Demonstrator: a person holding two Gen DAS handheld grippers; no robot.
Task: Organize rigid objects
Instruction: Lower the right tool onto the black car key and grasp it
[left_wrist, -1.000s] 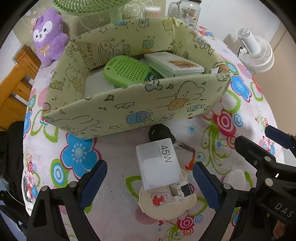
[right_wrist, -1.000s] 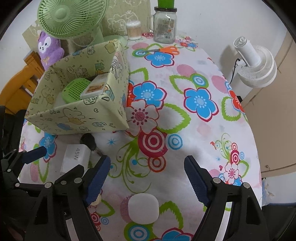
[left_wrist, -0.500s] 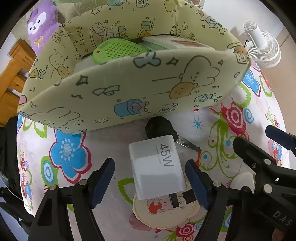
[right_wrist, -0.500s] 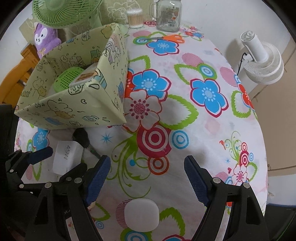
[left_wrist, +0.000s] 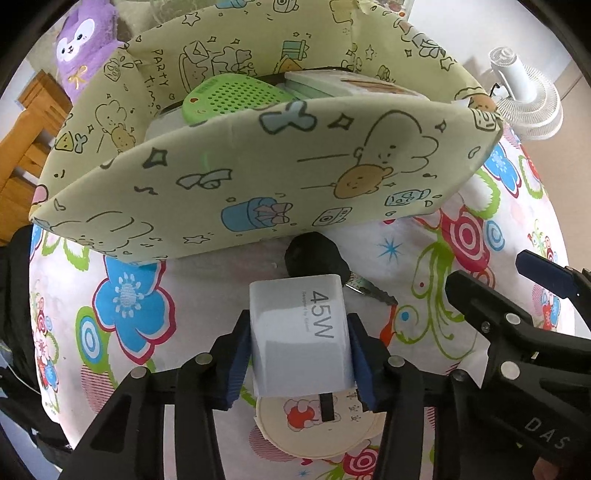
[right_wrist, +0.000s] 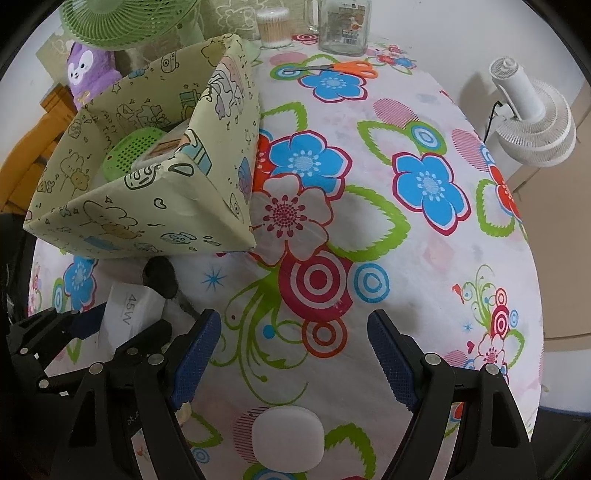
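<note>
We note the left gripper (left_wrist: 299, 354), wide a second ago, has just closed onto the white rectangular 45W charger block (left_wrist: 301, 336) on the flowered tablecloth (right_wrist: 424, 277). Its long axis points toward the yellow-green cartoon-print box (left_wrist: 258, 173), prongs nearest us. The right gripper (right_wrist: 293, 354) gapes over bare cloth.

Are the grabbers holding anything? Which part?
The left gripper has just closed on the white charger, its pads squeezing the two long sides. The right gripper is open and holds nothing; the white puck lies below it.

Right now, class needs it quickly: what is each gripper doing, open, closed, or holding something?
Left gripper: jaws have just closed on the white 45W charger, pads pressing both sides.
Right gripper: open, holding nothing.
</note>
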